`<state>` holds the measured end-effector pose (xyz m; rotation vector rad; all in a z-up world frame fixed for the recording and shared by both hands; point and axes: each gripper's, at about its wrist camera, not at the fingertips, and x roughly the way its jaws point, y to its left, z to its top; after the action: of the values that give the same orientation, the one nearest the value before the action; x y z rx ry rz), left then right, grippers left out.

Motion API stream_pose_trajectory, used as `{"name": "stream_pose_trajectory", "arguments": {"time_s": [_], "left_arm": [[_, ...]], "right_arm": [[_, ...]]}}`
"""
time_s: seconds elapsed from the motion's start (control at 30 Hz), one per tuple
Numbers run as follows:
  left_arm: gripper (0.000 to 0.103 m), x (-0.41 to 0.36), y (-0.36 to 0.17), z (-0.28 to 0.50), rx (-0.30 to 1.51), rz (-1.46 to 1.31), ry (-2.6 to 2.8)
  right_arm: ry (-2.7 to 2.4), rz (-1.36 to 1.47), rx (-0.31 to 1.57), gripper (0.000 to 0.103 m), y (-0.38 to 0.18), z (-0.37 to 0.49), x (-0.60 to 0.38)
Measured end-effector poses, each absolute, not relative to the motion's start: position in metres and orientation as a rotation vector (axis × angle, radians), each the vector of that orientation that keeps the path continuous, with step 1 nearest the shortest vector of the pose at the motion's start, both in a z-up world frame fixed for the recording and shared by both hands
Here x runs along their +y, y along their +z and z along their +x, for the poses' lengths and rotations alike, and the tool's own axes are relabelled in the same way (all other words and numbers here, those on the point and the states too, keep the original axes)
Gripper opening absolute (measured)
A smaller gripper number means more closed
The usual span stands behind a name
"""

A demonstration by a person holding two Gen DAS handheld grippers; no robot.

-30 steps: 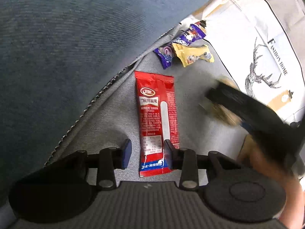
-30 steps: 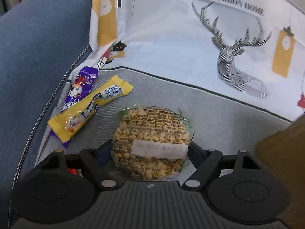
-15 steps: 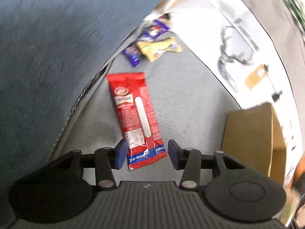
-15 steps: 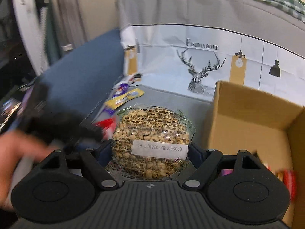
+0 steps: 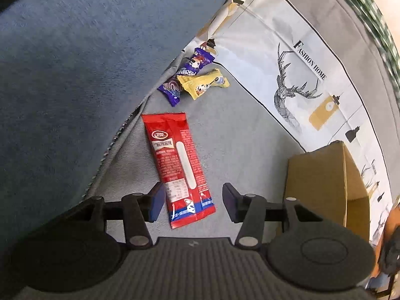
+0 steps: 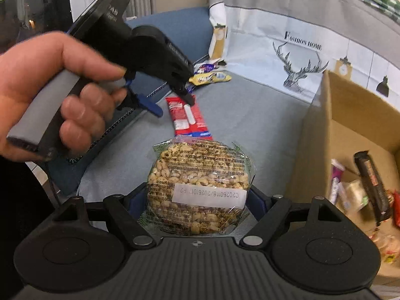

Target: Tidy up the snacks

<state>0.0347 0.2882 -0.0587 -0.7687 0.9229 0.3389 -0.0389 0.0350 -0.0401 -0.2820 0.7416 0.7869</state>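
1. The left gripper (image 5: 191, 203) hangs over the grey sofa seat (image 5: 240, 145); its jaws have just been opening, and the glossy red packet (image 5: 178, 165) lies flat between the blue pads with neither pad pressing on it.
2. The right gripper (image 6: 197, 200) is clenched on a round, clear-wrapped puffed-grain cake (image 6: 198, 185), lumpy and golden, with a white label across it.
3. Only the right wrist view looks inside the cardboard box (image 6: 355, 115): several wrapped snacks lie there, among them a long dark bar (image 6: 372, 187).
4. That view also catches the person's left hand (image 6: 57, 95) wrapped around the left gripper's grey handle.
5. The left wrist view shows the box only from outside, plain brown walls.
6. Both views catch a crinkly purple wrapper (image 5: 186, 75) and a yellow wrapper (image 5: 203, 83), touching, near the deer-print cushion (image 5: 295, 80).
7. A blue woven cushion (image 5: 75, 62) borders the seat.
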Motion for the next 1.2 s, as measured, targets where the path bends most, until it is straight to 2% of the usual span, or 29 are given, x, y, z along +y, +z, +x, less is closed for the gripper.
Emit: {"name": "stream_pose_trajectory", "arguments": {"time_s": [0.1, 0.23, 0.43, 0.5, 0.63, 0.73, 0.9, 1.0, 1.1, 1.17, 1.2], "left_arm": [[0.072, 0.283, -0.065, 0.046, 0.954, -0.745, 0.375], [0.08, 0.272, -0.072, 0.066, 0.985, -0.631, 0.444], [0.081, 0.247, -0.093, 0.093, 1.083, -0.416, 0.476], [0.076, 0.234, -0.095, 0.097, 1.097, -0.306, 0.465], [0.05, 0.225, -0.091, 0.092, 1.085, -0.2, 0.428], [0.036, 0.227, -0.086, 0.08, 1.081, -0.221, 0.399], [0.035, 0.231, -0.065, 0.048, 1.091, -0.305, 0.253], [0.035, 0.224, -0.063, 0.029, 1.146, -0.242, 0.182], [0.043, 0.219, -0.074, 0.02, 1.214, -0.236, 0.129], [0.051, 0.218, -0.08, 0.019, 1.233, -0.204, 0.143], [0.06, 0.218, -0.083, 0.018, 1.236, -0.199, 0.162]], "right_arm": [[0.783, -0.31, 0.753, 0.082, -0.053, -0.043, 0.043], [0.781, -0.326, 0.788, 0.082, -0.07, -0.041, 0.055], [0.743, -0.325, 0.871, 0.082, -0.089, -0.039, 0.064], [0.724, -0.323, 0.897, 0.082, -0.095, -0.035, 0.064], [0.694, -0.297, 0.942, 0.082, -0.104, -0.026, 0.063], [0.685, -0.282, 0.957, 0.082, -0.106, -0.022, 0.061], [0.689, -0.267, 0.966, 0.082, -0.108, -0.021, 0.059], [0.691, -0.257, 0.969, 0.082, -0.106, -0.02, 0.059], [0.689, -0.243, 0.979, 0.082, -0.106, -0.017, 0.058], [0.689, -0.244, 0.984, 0.082, -0.106, -0.015, 0.057], [0.69, -0.243, 0.988, 0.083, -0.107, -0.014, 0.058]]}}
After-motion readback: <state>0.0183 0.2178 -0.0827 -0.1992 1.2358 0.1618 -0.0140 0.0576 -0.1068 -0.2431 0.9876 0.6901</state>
